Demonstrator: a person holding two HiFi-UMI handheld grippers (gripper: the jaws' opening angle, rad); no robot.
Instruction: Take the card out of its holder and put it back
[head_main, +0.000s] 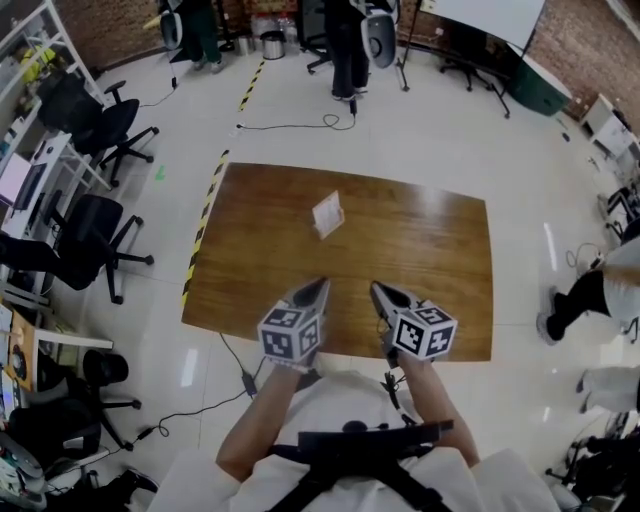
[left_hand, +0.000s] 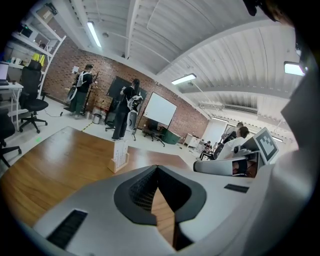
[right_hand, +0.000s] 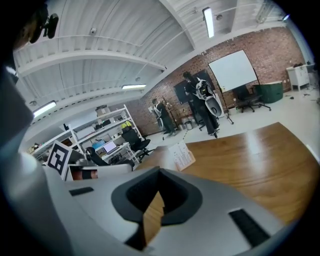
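A white printed card stands in a small wooden holder (head_main: 328, 214) near the middle of the brown wooden table (head_main: 250, 270). The same card in its holder (left_hand: 119, 155) shows ahead in the left gripper view, and the card in its holder (right_hand: 184, 156) ahead in the right gripper view. My left gripper (head_main: 322, 287) hovers over the table's near part, jaws shut with nothing between them. My right gripper (head_main: 377, 289) is beside it, jaws also shut and empty. Both point toward the card from well short of it.
Office chairs (head_main: 95, 240) and shelving stand left of the table. A cable (head_main: 290, 126) lies on the floor beyond the far edge. People stand at the back (head_main: 345, 45) and one at the right (head_main: 590, 295). Yellow-black tape (head_main: 203, 222) marks the floor by the table's left edge.
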